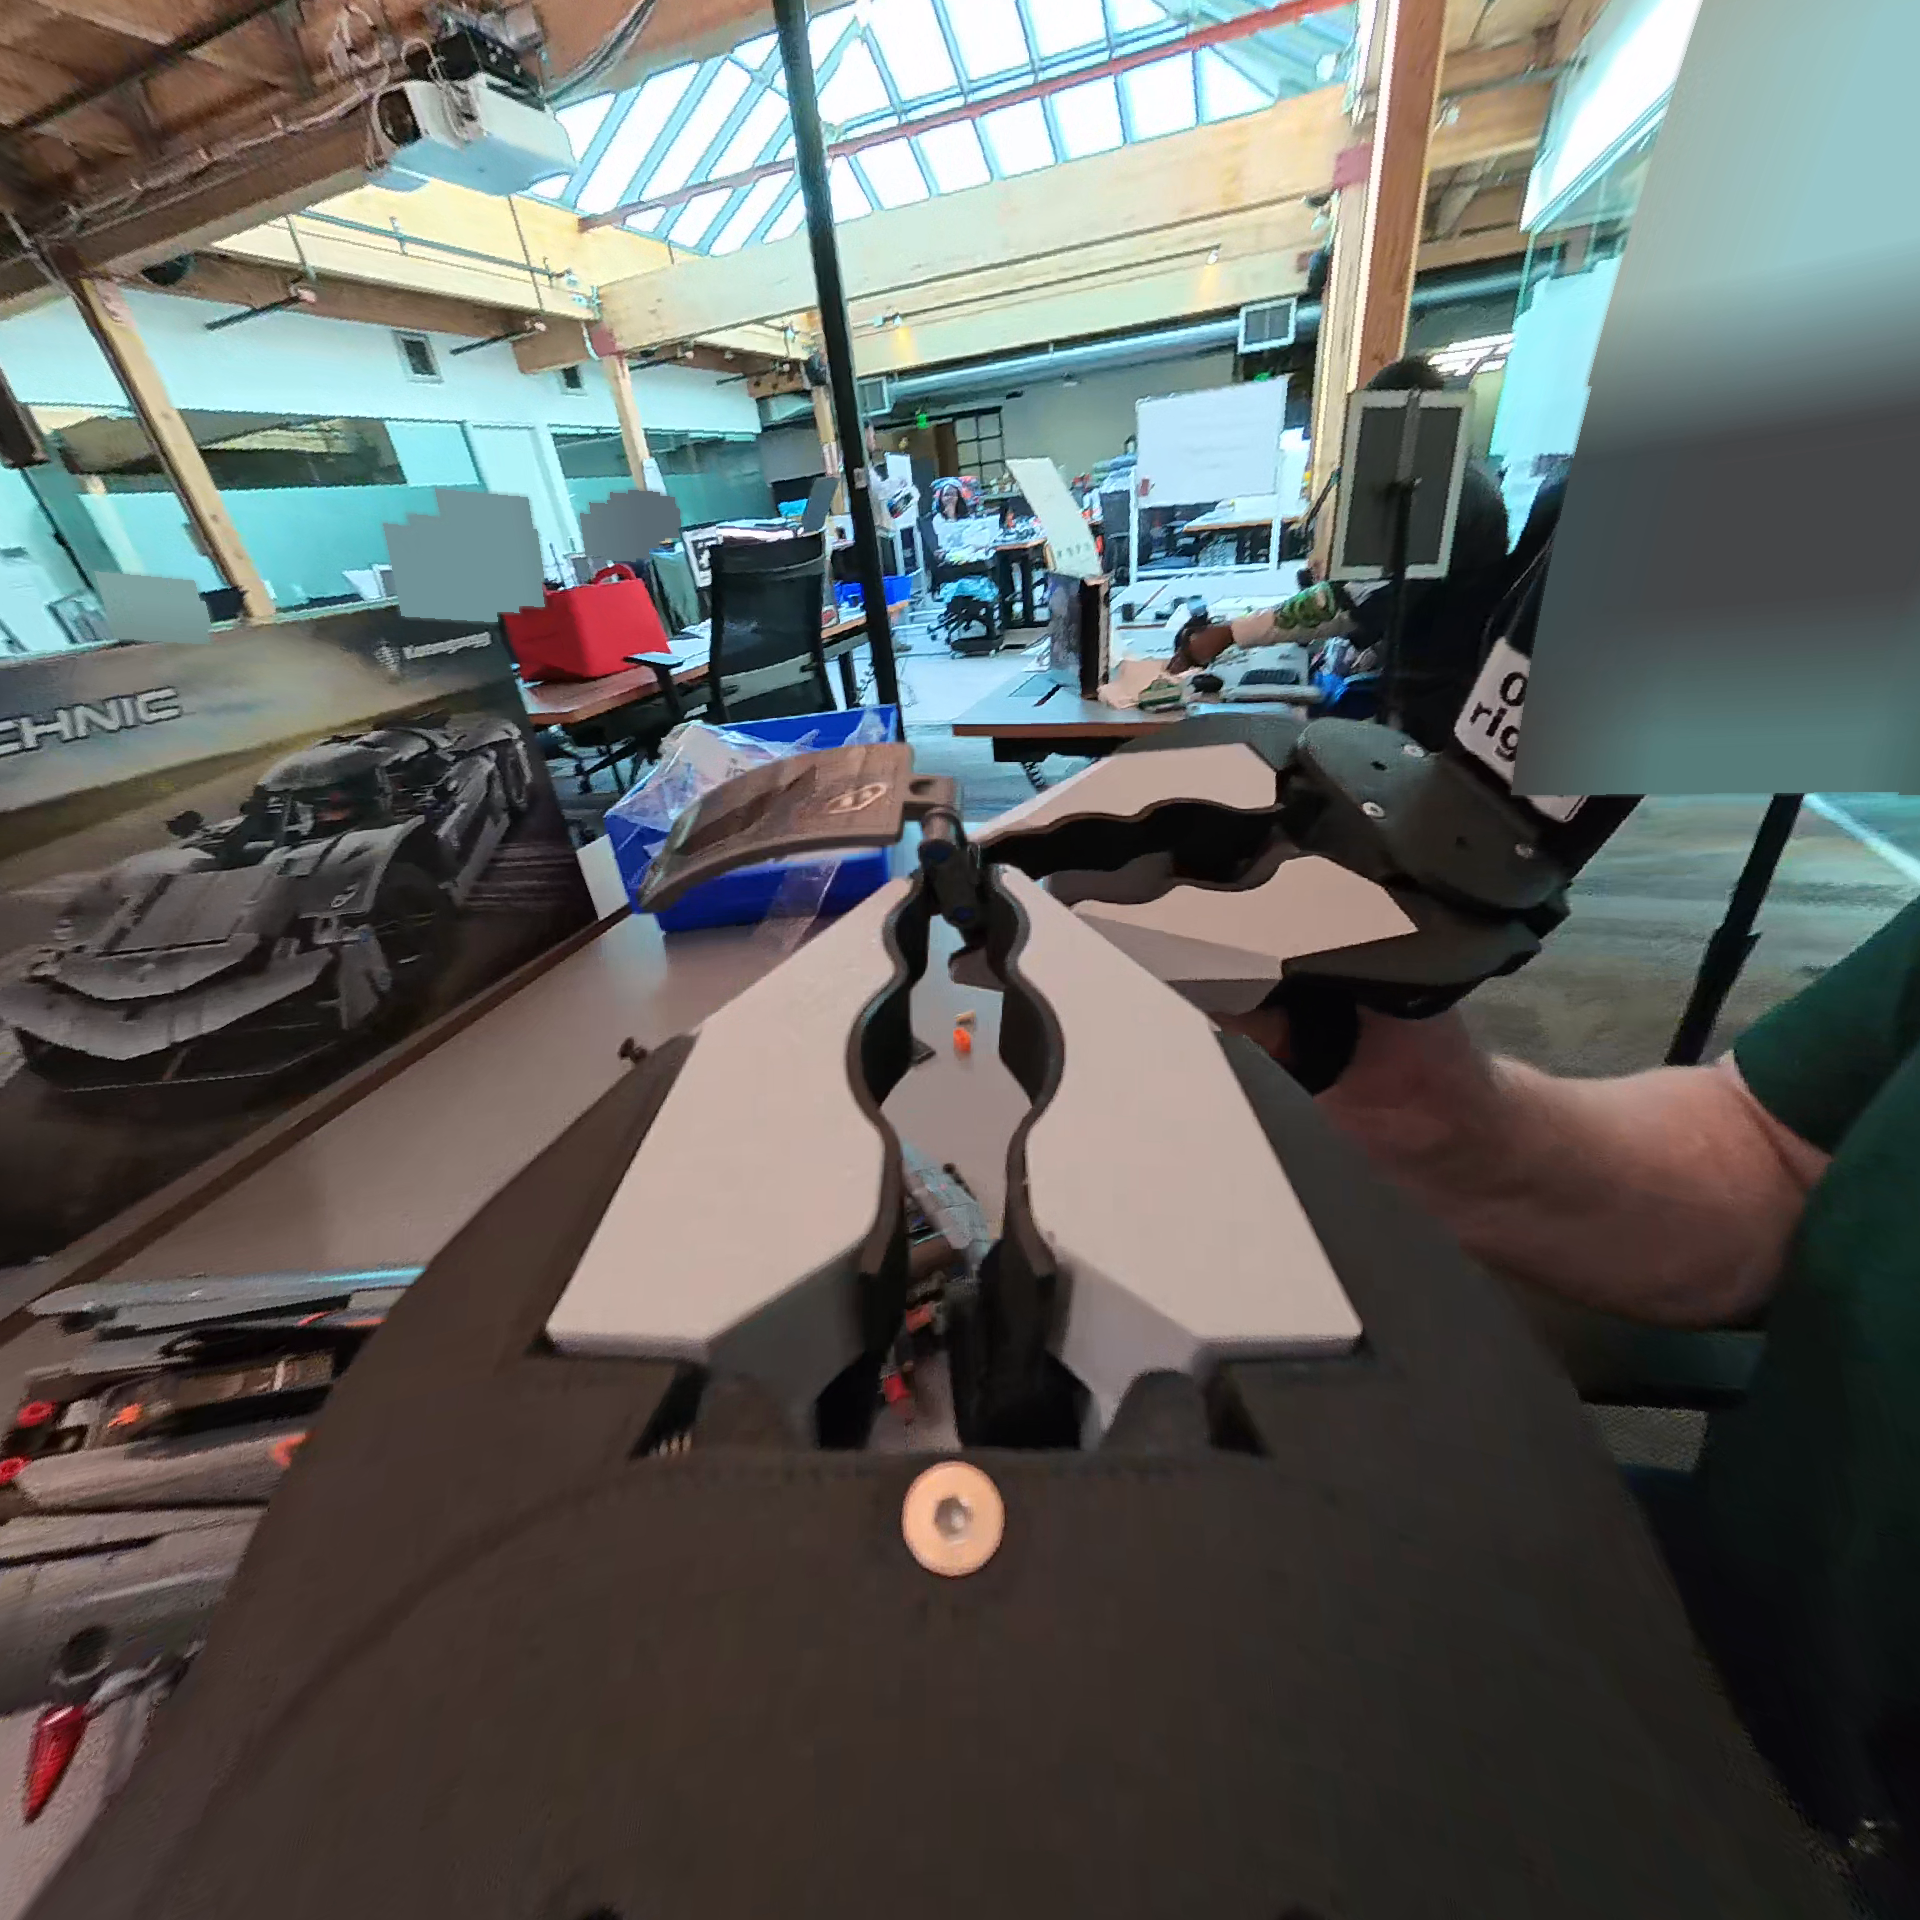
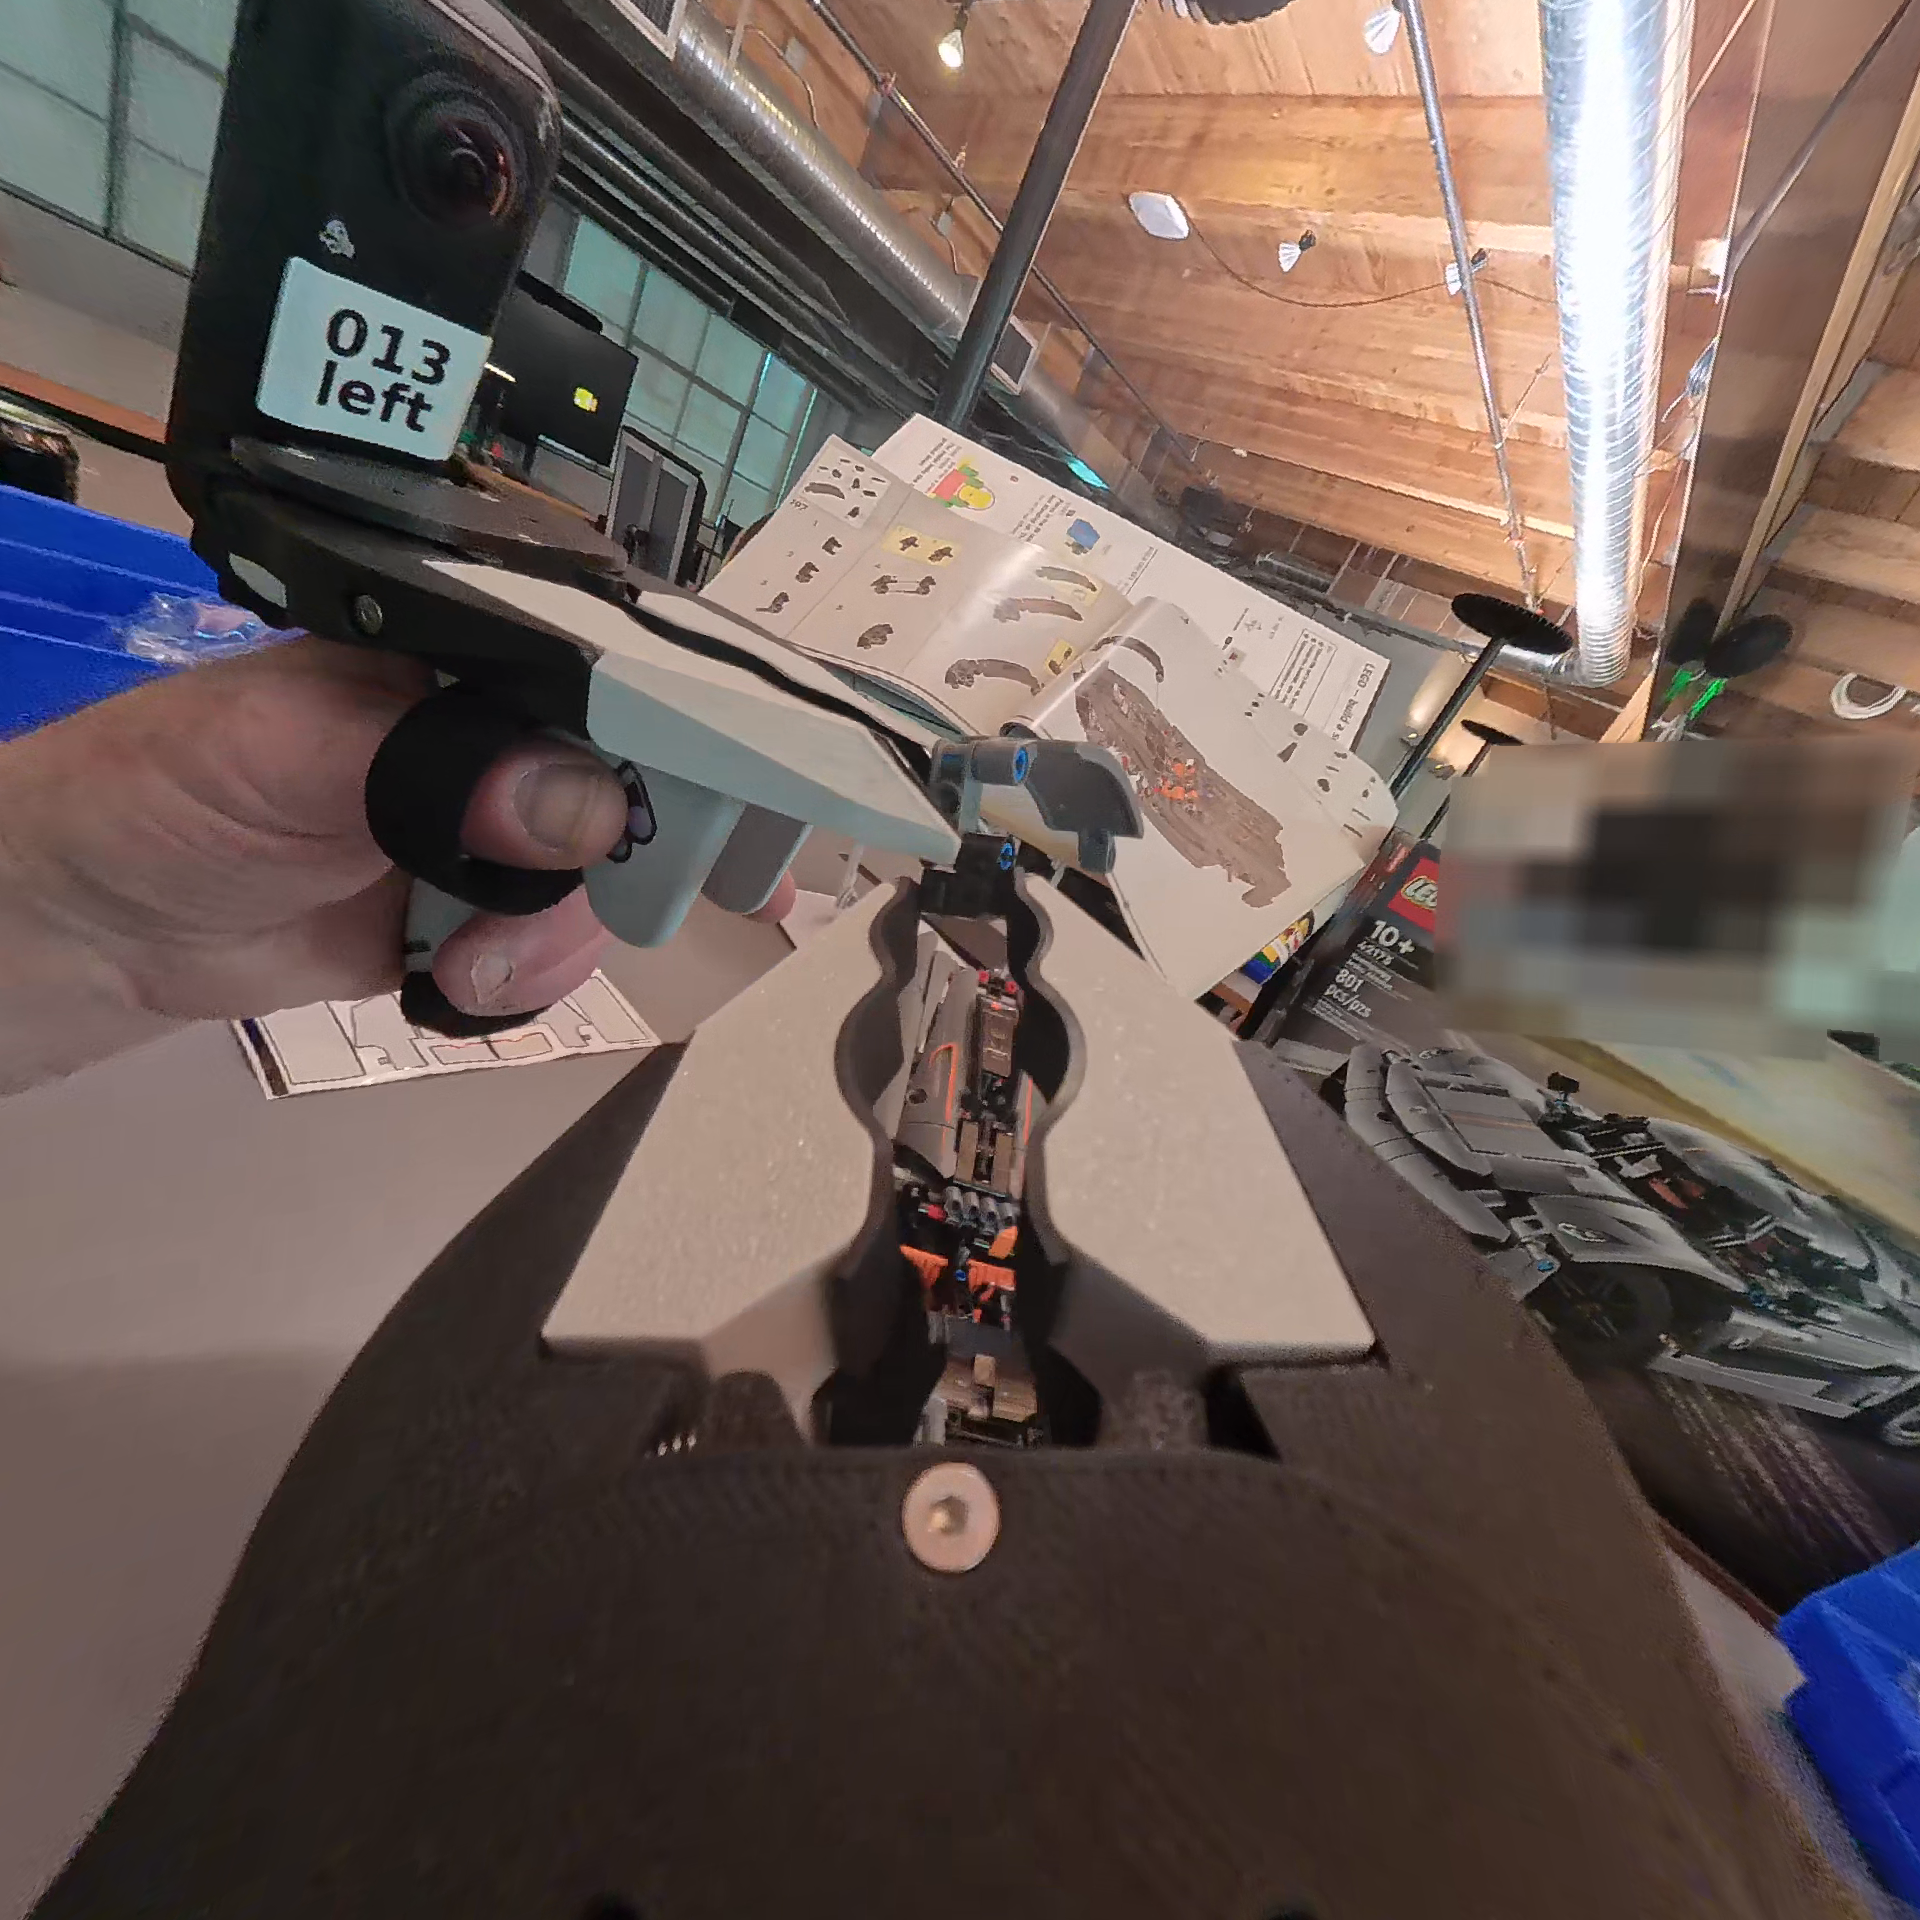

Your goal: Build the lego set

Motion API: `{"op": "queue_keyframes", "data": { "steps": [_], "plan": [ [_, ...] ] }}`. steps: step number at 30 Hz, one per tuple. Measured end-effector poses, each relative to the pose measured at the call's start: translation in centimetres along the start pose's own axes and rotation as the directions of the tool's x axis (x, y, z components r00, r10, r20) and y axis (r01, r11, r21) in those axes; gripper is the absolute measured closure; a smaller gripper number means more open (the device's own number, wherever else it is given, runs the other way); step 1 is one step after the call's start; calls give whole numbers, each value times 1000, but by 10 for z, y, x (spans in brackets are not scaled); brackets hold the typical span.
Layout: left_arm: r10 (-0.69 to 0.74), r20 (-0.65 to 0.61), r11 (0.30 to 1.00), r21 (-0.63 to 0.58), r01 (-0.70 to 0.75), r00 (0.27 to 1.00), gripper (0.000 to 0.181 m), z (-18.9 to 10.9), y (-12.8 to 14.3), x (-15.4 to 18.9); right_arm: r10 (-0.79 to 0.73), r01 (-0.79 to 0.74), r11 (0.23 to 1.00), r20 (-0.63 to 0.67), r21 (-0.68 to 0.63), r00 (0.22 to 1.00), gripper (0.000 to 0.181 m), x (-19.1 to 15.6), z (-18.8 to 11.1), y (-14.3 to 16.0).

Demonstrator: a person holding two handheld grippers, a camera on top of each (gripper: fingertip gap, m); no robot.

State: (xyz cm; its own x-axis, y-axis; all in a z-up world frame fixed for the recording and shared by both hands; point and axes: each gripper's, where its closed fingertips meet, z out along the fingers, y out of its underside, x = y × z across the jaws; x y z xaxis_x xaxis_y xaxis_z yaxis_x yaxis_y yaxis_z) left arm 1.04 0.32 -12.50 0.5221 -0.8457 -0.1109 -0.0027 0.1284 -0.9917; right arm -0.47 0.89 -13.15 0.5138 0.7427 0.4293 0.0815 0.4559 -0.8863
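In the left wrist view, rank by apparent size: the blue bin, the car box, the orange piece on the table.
1. Car box, though it is nearest the camera.
2. Blue bin.
3. Orange piece.

Left gripper [image 1: 954,896] and right gripper [image 2: 971,891] raised, tips meeting crosswise, both clamped nearly closed.

Mostly hidden behind the right gripper's fingers [image 2: 1174,1174]: the grey-and-orange lego car [image 2: 977,1132]. Cut off at the left edge: lego box [image 1: 239,914]. Blurred near left: loose lego parts [image 1: 156,1382].
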Motion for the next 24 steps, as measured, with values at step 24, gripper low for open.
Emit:
{"op": "queue_keyframes", "data": {
  "steps": [24],
  "plan": [
    [-285, -305, 929, 146, 340, 909, 176, -6, -11, 6, -34, 34, 999, 9, 22, 999, 163, 1, -5, -4]
  ]
}}
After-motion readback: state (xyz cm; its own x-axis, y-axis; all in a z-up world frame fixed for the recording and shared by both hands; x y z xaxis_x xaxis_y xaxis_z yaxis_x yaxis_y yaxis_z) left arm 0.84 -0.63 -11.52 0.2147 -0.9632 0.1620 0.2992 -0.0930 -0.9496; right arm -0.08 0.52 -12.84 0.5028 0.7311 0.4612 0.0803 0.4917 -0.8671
